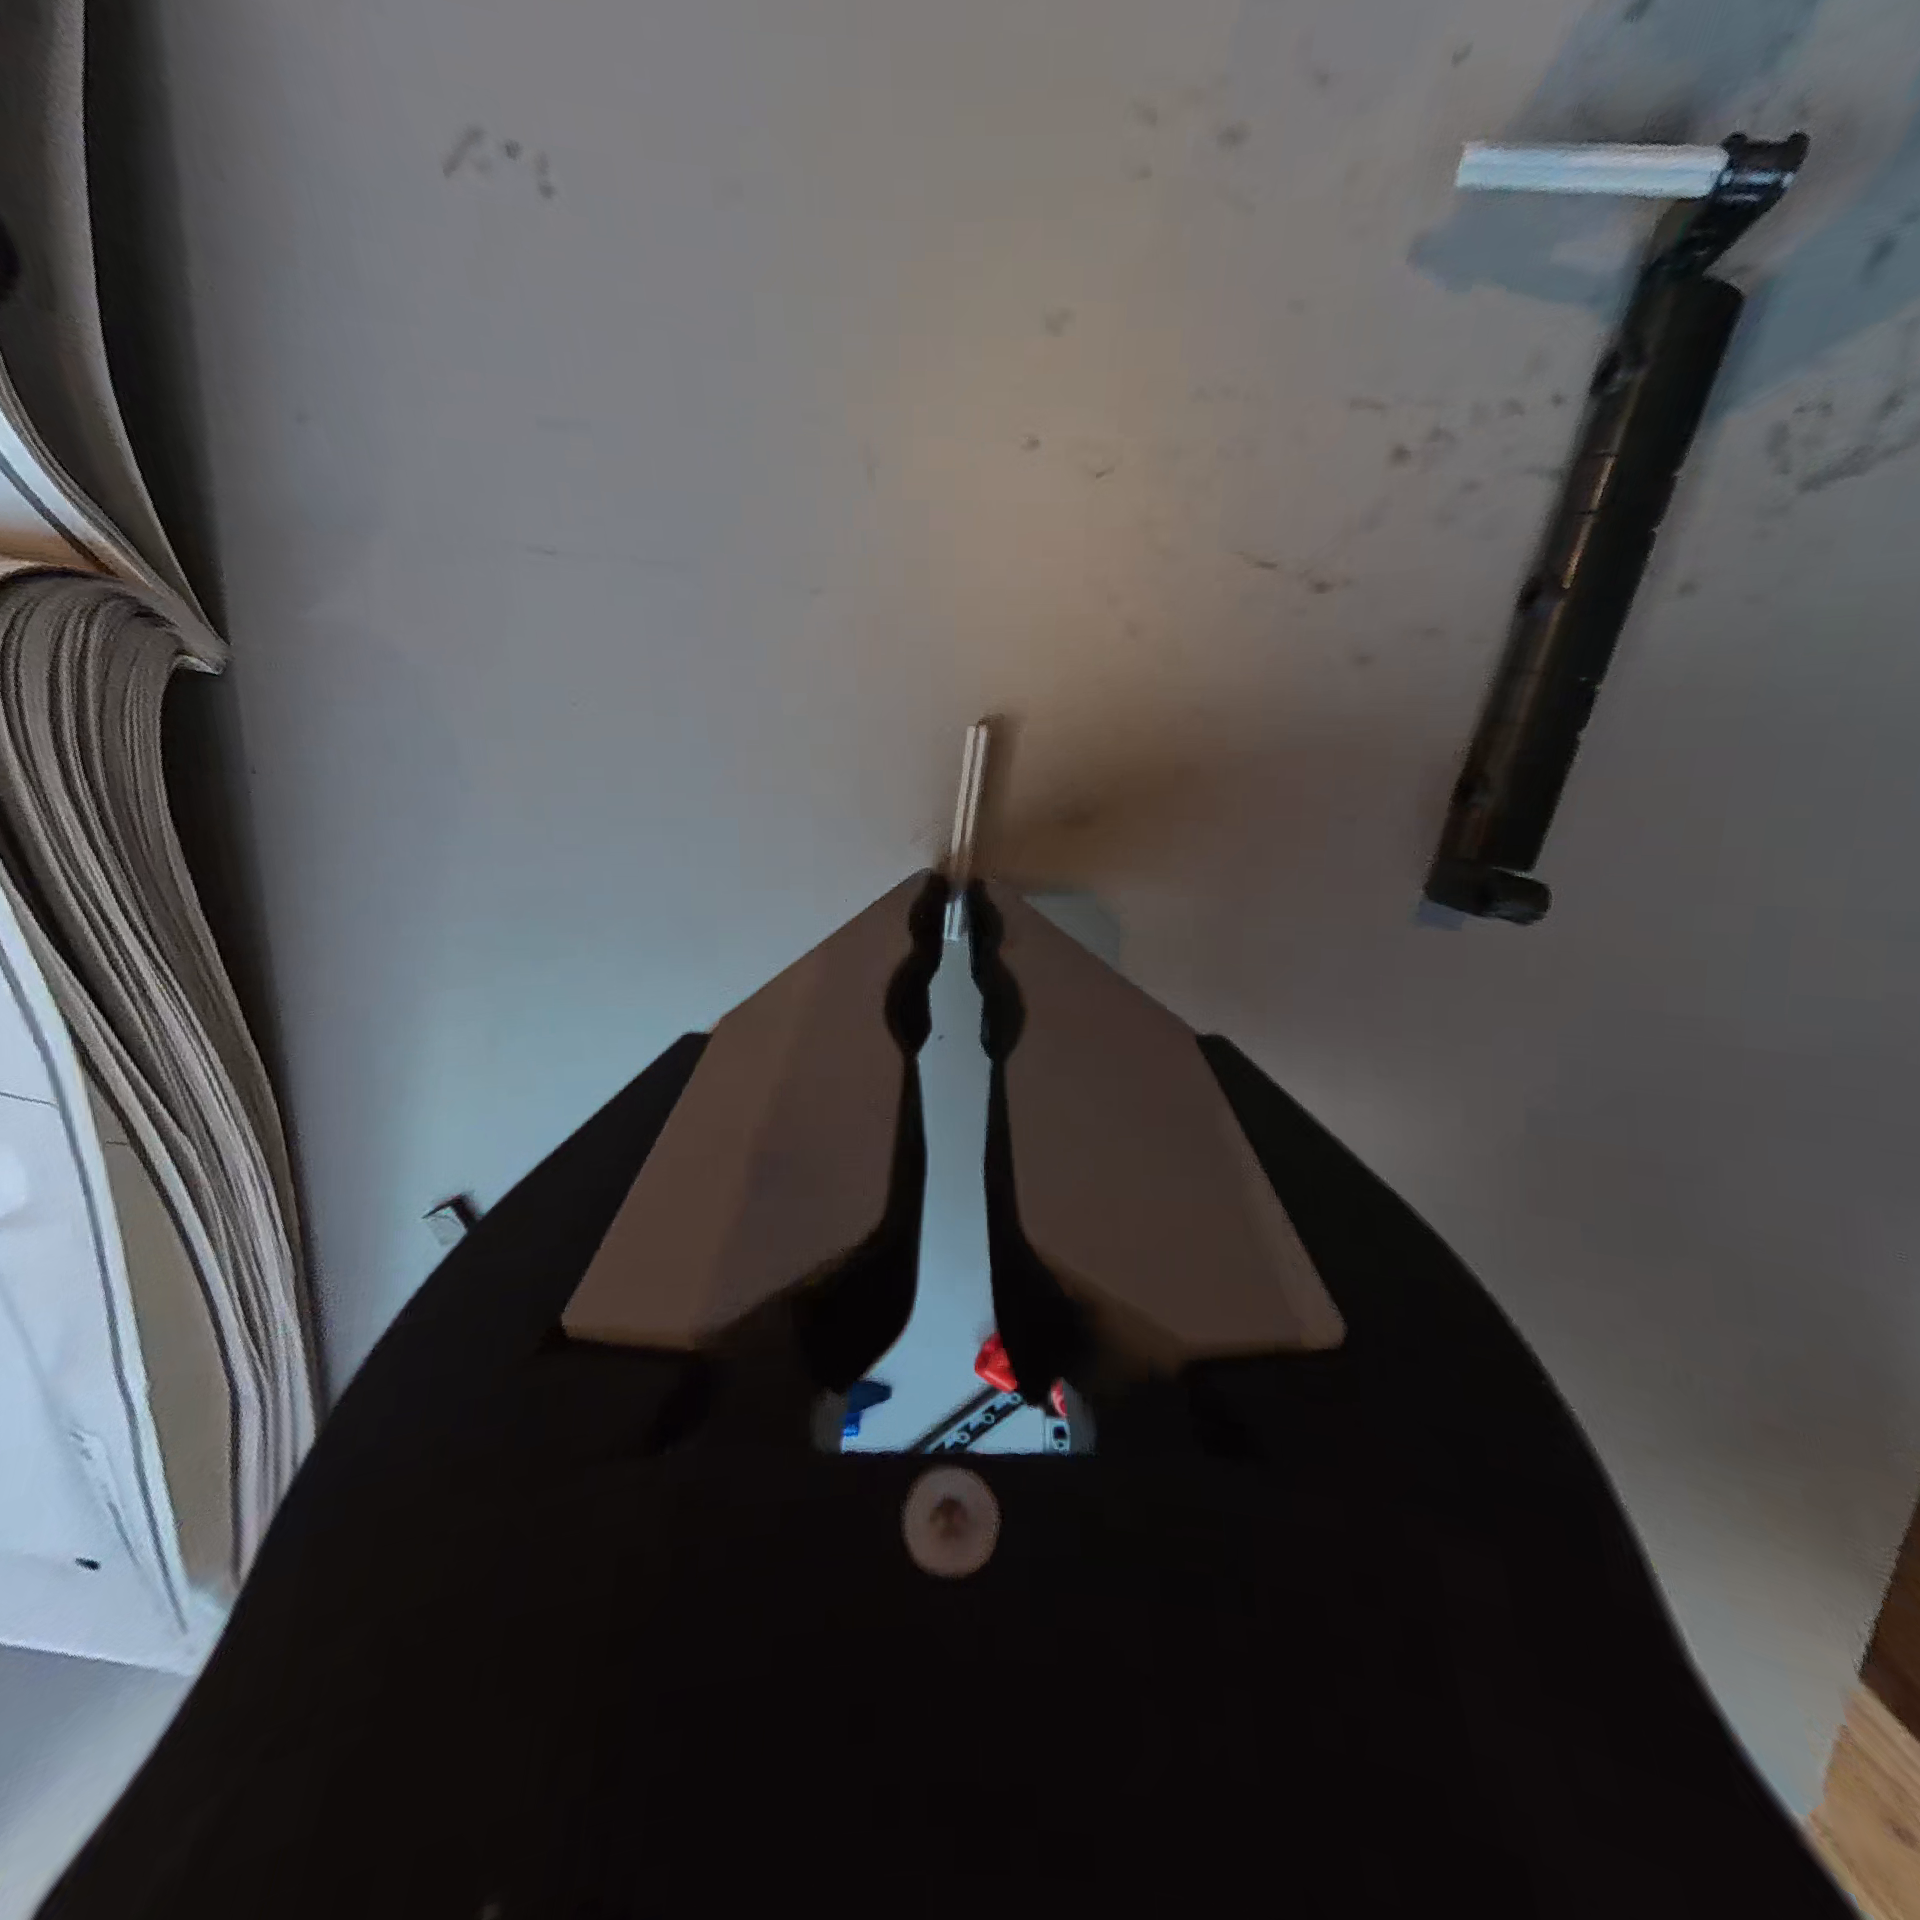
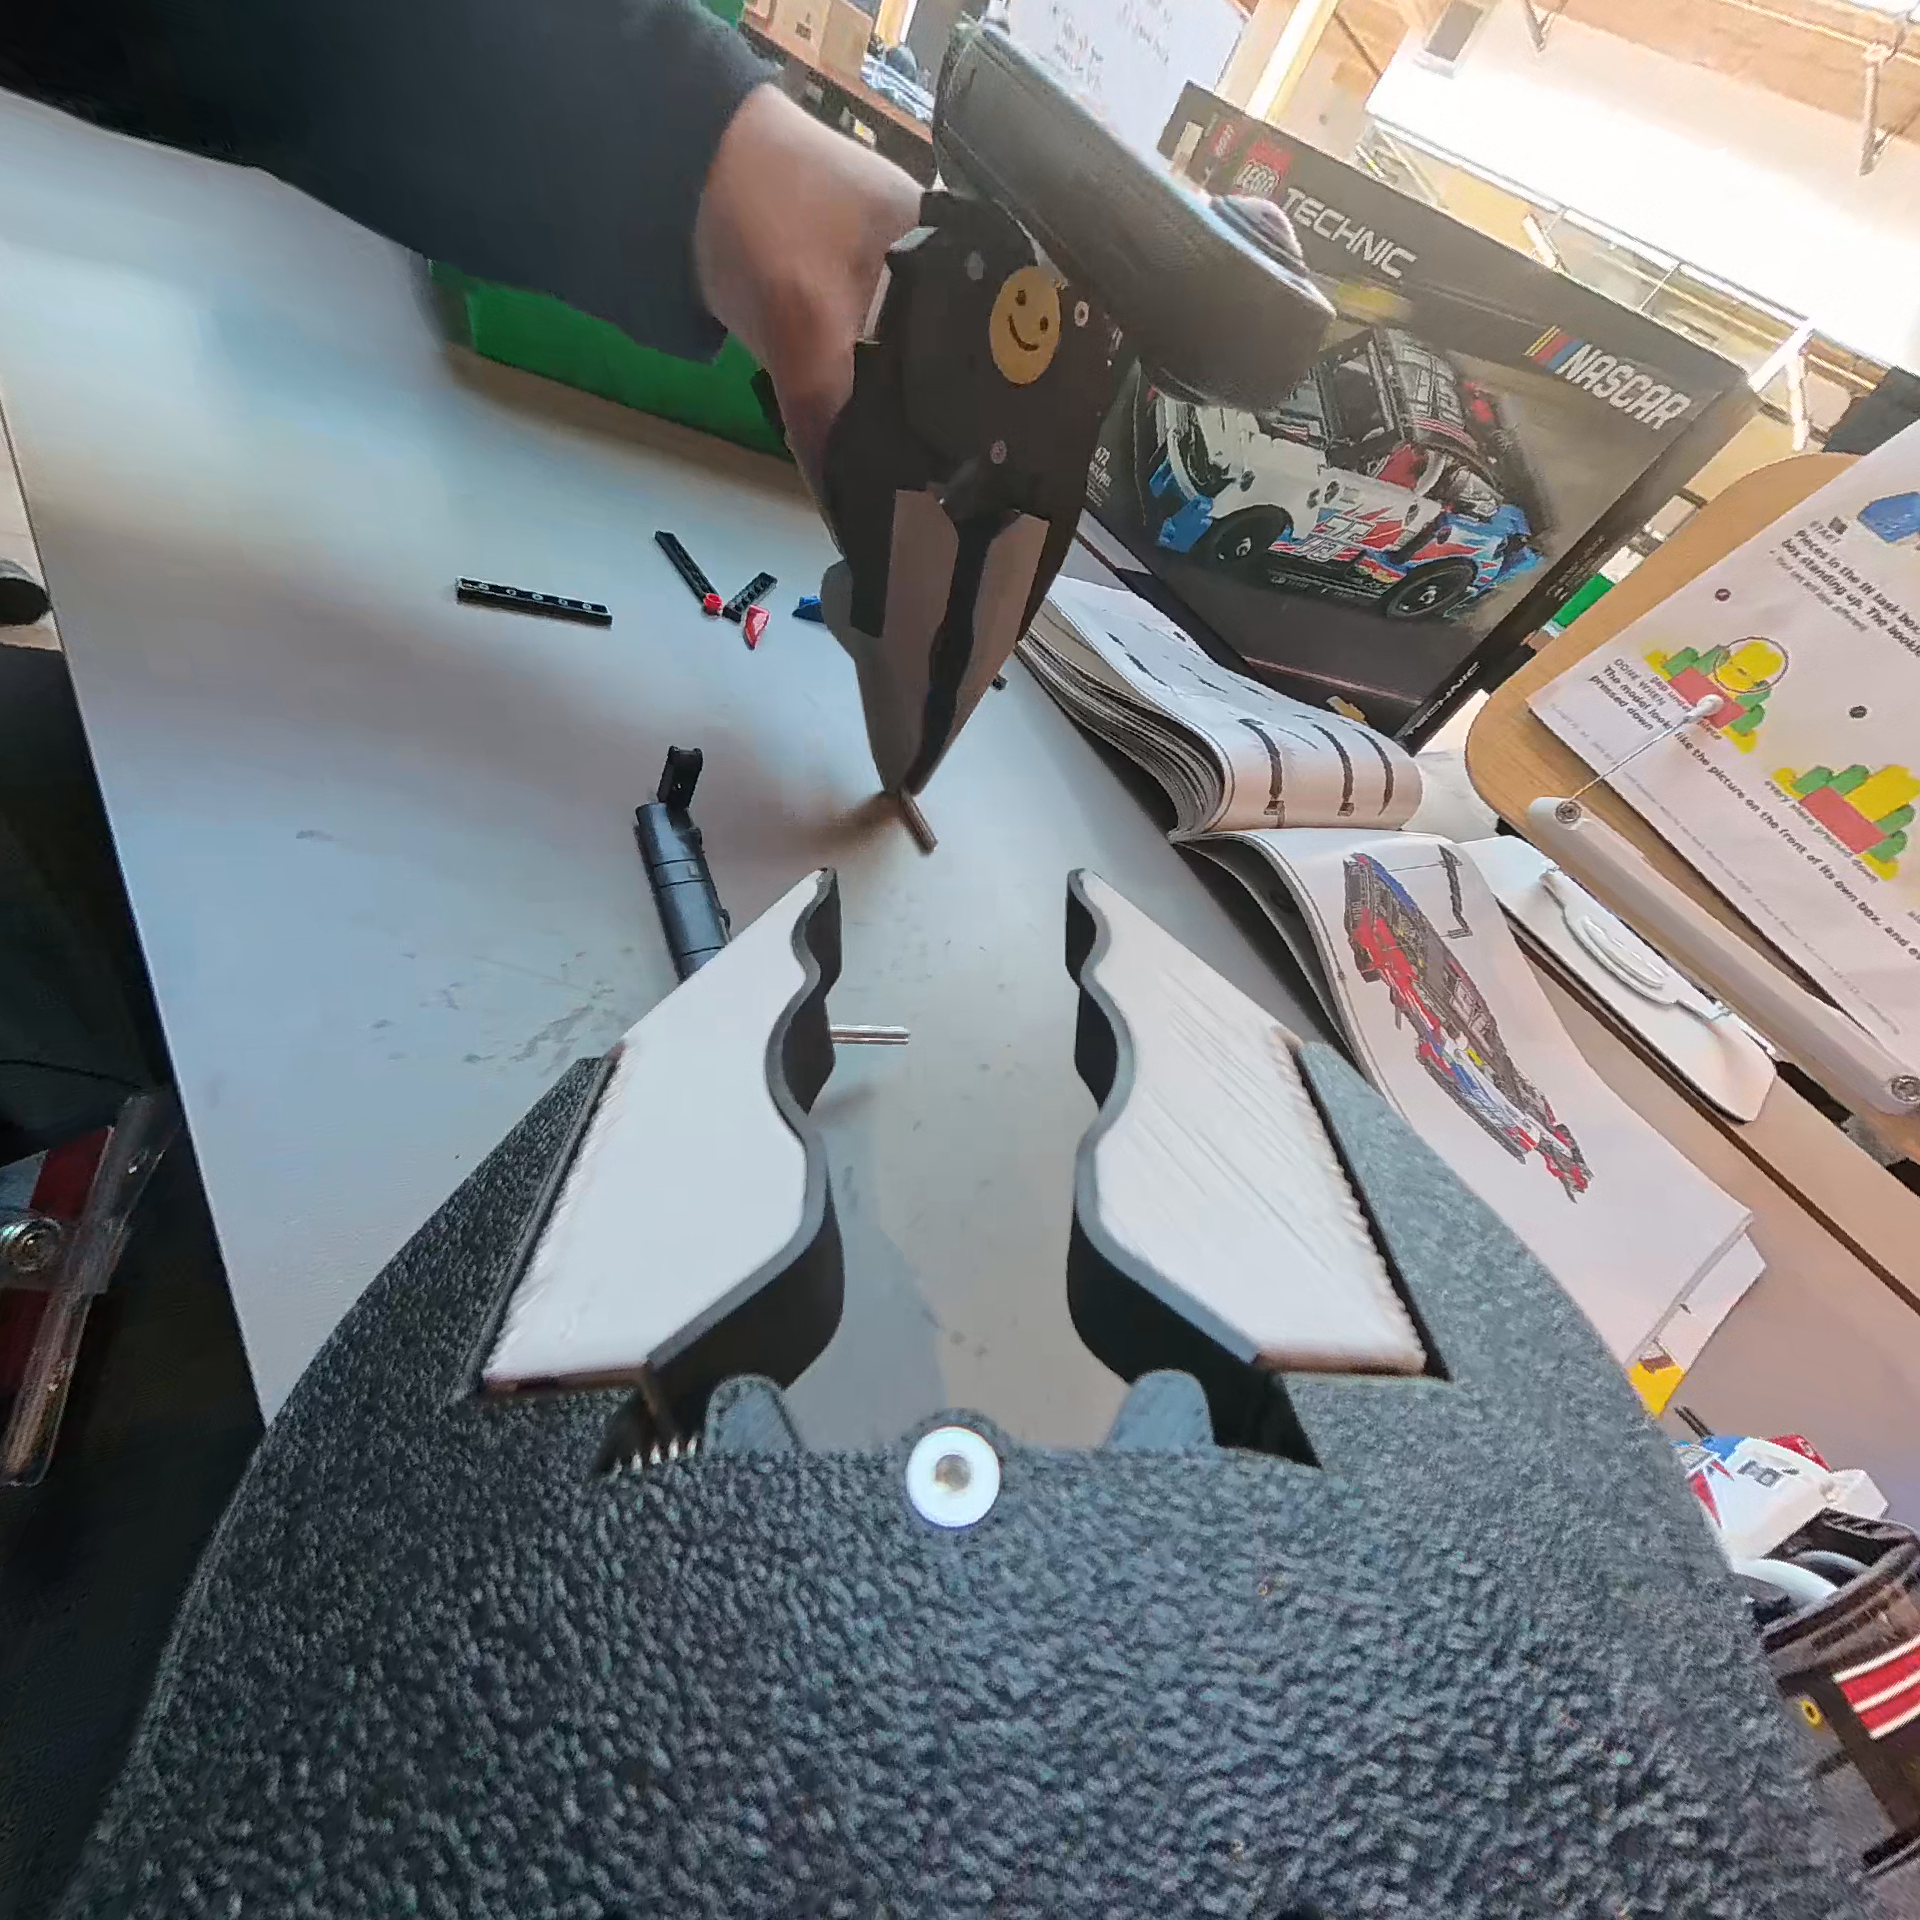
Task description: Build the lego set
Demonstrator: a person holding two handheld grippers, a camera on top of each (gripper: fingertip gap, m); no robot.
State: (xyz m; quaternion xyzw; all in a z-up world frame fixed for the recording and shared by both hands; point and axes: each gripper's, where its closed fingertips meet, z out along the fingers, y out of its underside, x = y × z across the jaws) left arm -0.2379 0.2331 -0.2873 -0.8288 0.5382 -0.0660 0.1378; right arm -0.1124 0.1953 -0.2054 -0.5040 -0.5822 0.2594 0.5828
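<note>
My left gripper [image 1: 958, 894] is shut on a thin grey axle [image 1: 972, 790], which sticks out past the fingertips just above the grey table [image 1: 623, 416]. In the right wrist view the left gripper [image 2: 902, 784] points down with that axle [image 2: 918, 821] at its tip. A long black assembly [image 1: 1579, 582] with a grey axle [image 1: 1548, 168] through its far end lies to the right. It also shows in the right wrist view [image 2: 681, 883]. My right gripper [image 2: 951, 883] is open and empty, low over the table. A second grey axle [image 2: 871, 1035] pokes out beside its left finger.
An open instruction booklet [image 2: 1247, 748] lies at the right, and its page stack [image 1: 114, 831] shows at the left. The set's box [image 2: 1403, 416] stands behind. Loose black beams [image 2: 532, 604], red [image 2: 756, 625] and blue pieces lie farther off. A green bin [image 2: 592, 353] sits at the back. Across from one pair of fingers to the other is roughly 15 centimetres.
</note>
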